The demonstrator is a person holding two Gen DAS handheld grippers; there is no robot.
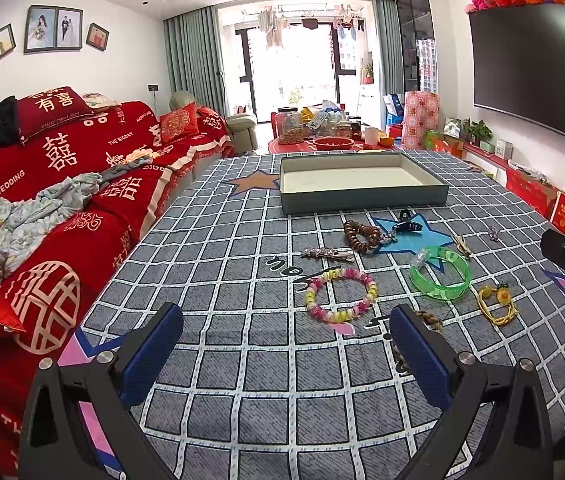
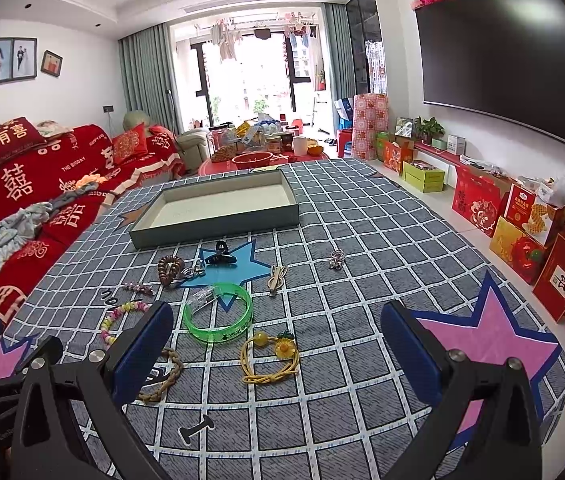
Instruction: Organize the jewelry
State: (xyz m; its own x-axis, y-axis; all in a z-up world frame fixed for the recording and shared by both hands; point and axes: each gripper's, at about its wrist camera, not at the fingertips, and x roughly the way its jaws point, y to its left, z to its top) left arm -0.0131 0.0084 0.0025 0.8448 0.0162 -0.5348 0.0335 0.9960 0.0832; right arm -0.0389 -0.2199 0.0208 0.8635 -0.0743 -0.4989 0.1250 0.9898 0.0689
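Both tools hover low over the grey checked cloth (image 1: 242, 240), left tool (image 1: 286, 344) and right tool (image 2: 278, 344) spread wide, empty. Pink-yellow beaded bracelet (image 1: 340, 294) and translucent green bangle (image 2: 218, 316) lie just ahead, grey shallow tray (image 2: 218, 208) beyond.

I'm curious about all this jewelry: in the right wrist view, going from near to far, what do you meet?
Yellow flower hair tie → green bangle → beige clip → black claw clip → empty grey tray.
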